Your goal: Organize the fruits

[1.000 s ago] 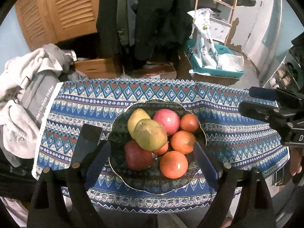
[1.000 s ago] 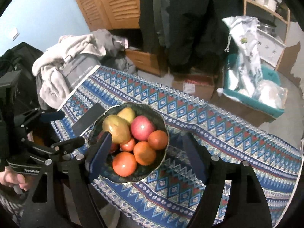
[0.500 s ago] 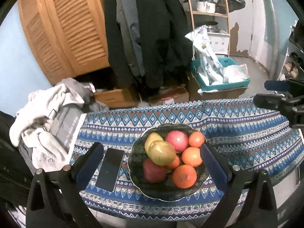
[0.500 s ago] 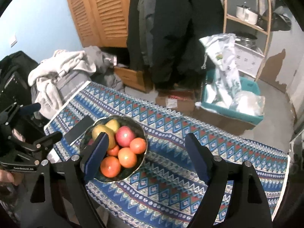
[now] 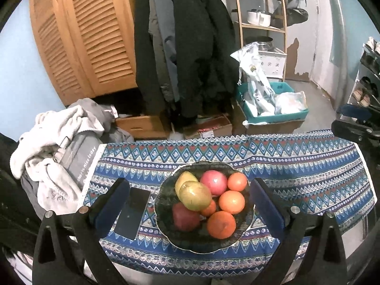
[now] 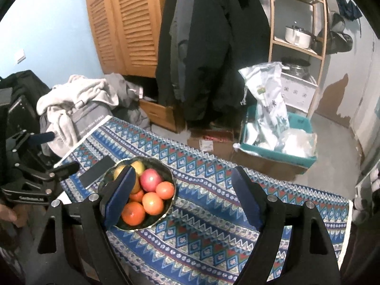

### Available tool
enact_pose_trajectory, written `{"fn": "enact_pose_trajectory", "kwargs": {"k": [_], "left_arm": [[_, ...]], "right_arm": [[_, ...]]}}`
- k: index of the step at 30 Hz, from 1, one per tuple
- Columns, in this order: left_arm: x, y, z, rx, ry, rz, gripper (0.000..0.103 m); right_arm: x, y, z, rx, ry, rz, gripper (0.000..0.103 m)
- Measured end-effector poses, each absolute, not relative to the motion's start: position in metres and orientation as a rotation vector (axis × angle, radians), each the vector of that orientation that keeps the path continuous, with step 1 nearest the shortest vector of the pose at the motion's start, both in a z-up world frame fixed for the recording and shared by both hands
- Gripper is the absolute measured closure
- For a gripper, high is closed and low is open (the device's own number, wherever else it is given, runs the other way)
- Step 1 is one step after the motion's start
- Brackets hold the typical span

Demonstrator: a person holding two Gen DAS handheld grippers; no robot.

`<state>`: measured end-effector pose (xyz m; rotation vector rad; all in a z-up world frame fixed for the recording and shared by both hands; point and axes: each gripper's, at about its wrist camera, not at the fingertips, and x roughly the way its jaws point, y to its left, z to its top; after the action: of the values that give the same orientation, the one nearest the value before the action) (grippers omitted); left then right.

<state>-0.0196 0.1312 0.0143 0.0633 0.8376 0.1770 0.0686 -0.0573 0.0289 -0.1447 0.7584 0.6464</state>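
A dark bowl [image 5: 166,225] on the patterned blue tablecloth [image 5: 296,166] holds a yellow-green pear [image 5: 196,196], a yellow fruit [image 5: 184,179], a pink apple [image 5: 213,181], a dark red apple [image 5: 185,217] and several oranges [image 5: 220,224]. My left gripper [image 5: 190,206] is open and empty, held well above and in front of the bowl. In the right wrist view my right gripper [image 6: 184,197] is open and empty, high above the cloth, right of the bowl [image 6: 171,178]. The left gripper [image 6: 64,169] shows at the left there.
A black phone [image 5: 133,212] lies on the cloth left of the bowl. A pile of grey and white clothes [image 5: 59,147] sits at the table's left end. Behind the table are hanging coats [image 5: 190,47], cardboard boxes, a teal crate [image 5: 273,114] and a wooden shelf.
Both grippers have pulled up and back from the bowl, so the bowl looks smaller and more of the room shows. Both stay open and empty. The fruit has not moved.
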Motion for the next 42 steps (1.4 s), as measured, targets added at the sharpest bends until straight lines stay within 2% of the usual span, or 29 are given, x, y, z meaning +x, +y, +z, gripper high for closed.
{"fn": "enact_pose_trajectory", "kwargs": {"k": [42], "left_arm": [[-0.021,0.12,0.019,0.067,0.843,0.181,0.001]], "right_arm": [[0.068,-0.047,0.018,-0.187,0.781,0.691,0.021]]}}
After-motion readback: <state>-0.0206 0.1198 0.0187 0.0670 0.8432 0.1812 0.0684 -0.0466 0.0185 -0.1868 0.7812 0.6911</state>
